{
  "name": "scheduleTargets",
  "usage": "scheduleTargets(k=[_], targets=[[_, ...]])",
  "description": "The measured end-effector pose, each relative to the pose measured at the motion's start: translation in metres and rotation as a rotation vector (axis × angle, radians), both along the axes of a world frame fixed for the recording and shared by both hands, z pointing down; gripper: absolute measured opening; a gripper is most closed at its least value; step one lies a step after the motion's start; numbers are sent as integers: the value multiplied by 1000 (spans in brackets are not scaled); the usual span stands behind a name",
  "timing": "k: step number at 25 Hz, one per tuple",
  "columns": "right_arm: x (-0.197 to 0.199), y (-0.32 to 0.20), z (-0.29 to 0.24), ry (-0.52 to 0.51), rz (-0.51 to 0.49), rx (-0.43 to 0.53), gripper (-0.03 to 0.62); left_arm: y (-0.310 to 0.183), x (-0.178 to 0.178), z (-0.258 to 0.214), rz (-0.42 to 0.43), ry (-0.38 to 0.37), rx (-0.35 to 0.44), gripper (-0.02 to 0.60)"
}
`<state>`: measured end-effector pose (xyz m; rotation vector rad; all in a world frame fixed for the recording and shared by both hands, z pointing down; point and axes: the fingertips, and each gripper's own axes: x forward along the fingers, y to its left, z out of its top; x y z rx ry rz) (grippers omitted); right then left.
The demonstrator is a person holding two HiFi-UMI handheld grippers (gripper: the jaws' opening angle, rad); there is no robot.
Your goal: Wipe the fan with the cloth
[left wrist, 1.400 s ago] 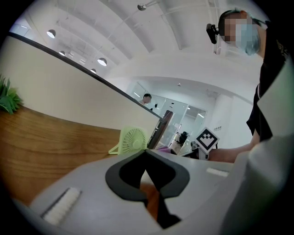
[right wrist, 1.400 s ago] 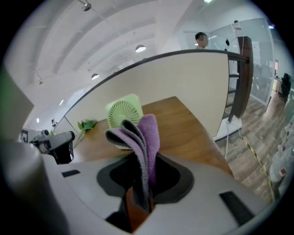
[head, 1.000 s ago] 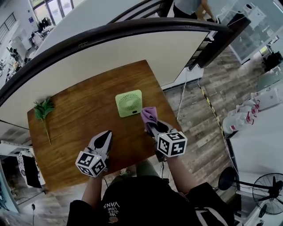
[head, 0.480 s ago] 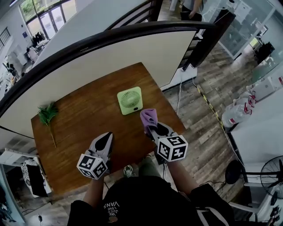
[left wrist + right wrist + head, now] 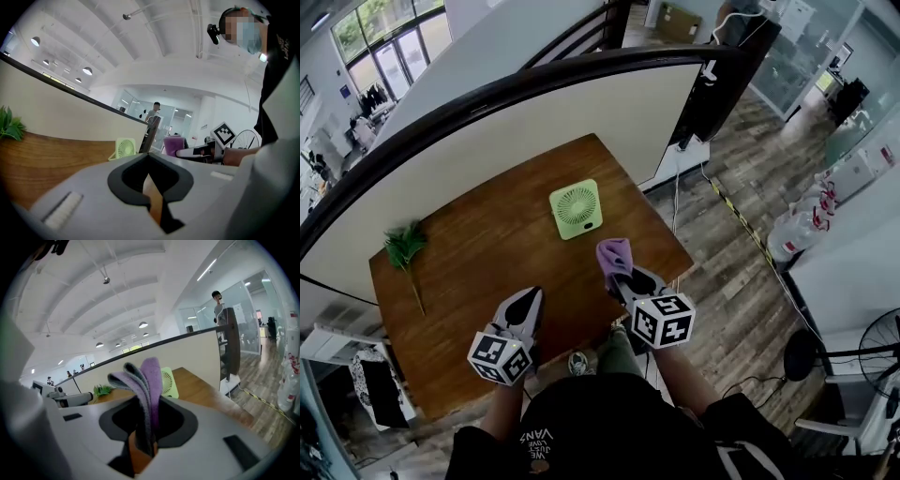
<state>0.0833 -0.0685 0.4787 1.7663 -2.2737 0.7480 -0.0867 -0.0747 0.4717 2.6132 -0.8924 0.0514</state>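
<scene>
A small light-green square fan stands on the wooden table toward its far right part; it also shows as the fan and the fan. My right gripper is shut on a folded purple cloth, held above the table's near right edge, short of the fan. The cloth sticks up from the closed jaws. My left gripper hovers over the table's near edge, shut with nothing in it.
A green plant sprig lies at the table's left side. A curved white partition with a dark rail backs the table. Wood-plank floor lies to the right, with bottles and a standing fan.
Both grippers have drawn back slightly toward the table's near edge and risen a little. The cloth stays in the right gripper. The fan has not moved.
</scene>
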Motion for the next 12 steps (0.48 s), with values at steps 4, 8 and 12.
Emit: scheduleTargets(k=[4, 8, 12], targets=[[-7, 7, 0, 9, 6, -1, 107, 4, -5, 0, 11, 6, 2, 11], [-14, 14, -2, 17, 12, -4, 107, 7, -9, -3, 19, 15, 10, 11], [-15, 20, -2, 26, 16, -6, 107, 11, -11, -6, 18, 24, 16, 11]])
